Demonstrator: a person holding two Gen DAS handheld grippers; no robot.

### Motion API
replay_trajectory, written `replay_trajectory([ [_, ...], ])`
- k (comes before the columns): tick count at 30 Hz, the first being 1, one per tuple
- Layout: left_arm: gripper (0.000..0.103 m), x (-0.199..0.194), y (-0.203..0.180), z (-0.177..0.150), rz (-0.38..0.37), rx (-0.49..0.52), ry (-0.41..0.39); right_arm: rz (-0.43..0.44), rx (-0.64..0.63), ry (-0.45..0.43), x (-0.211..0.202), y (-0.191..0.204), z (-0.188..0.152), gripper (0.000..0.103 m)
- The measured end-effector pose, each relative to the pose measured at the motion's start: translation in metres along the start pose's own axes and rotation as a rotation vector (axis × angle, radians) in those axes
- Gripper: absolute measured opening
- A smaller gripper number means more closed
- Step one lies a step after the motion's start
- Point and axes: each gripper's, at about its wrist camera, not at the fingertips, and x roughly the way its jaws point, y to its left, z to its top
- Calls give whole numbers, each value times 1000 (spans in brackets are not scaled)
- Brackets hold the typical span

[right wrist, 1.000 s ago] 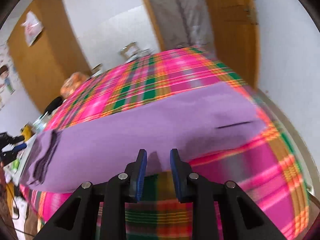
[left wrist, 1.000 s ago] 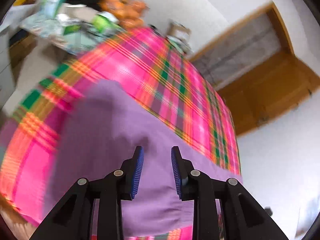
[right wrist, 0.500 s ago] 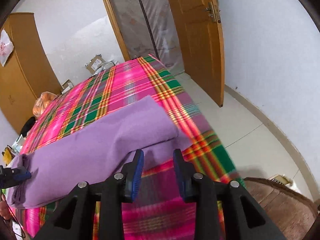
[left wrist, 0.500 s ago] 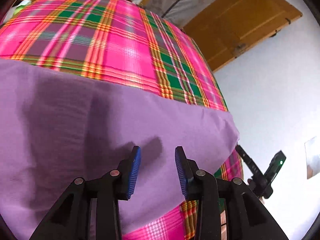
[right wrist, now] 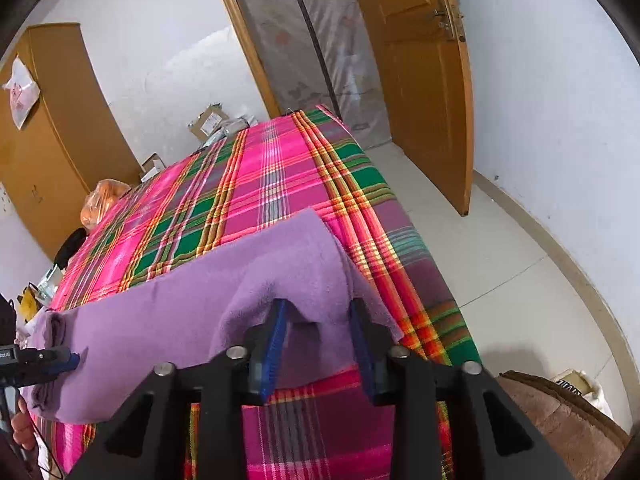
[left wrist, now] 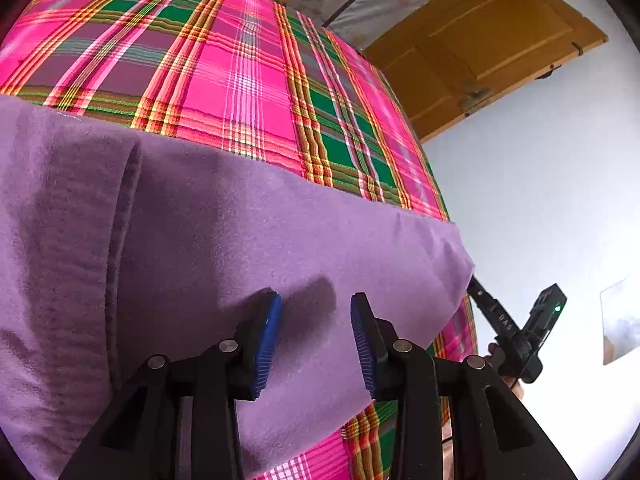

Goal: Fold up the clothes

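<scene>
Over the purple garment (left wrist: 248, 232) — left claw (left wrist: 316, 320) agape above cloth; right claw (right wrist: 318, 328) agape around its bunched corner, right view only.

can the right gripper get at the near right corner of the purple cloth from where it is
Probably yes. The right gripper is open, and its blue pads already straddle a raised fold at that end of the purple garment on the plaid bedspread. Nothing lies between them.

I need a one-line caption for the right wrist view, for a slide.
Open right gripper straddles a raised fold of purple cloth on a plaid bed.
</scene>
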Motion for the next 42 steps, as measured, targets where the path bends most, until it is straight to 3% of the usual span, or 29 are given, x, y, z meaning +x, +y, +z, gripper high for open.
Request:
replay_trajectory([
  [1,37,-1,1,0,-4,-1,-2,4,0,-3,-1,0,0,10],
  [3,37,-2,2,0,-12,-3,-5,10,-2,-17,-5,-1,2,6],
  [10,37,0,5,2,-26,-10,5,-15,-20,-45,-21,-9,19,4],
  [16,37,2,7,5,-37,-19,23,-144,-56,46,-17,-15,28,2],
  [18,37,2,8,6,-42,-20,28,-217,-43,74,-14,-19,26,2],
  [21,37,2,9,7,-56,-25,30,-227,-9,60,-20,-22,24,4],
  [24,37,2,10,7,-64,-25,29,-193,-22,-3,-28,-10,27,5],
  [26,37,2,11,7,-67,-25,30,-147,-38,-40,-30,2,31,11],
  [30,37,2,12,8,-76,-35,33,-58,-120,-23,-15,34,24,15],
  [35,37,3,12,10,-72,-36,42,-135,-150,53,4,40,3,16],
  [42,38,9,-9,15,-10,56,67,-215,-105,30,-12,17,-9,17],
])
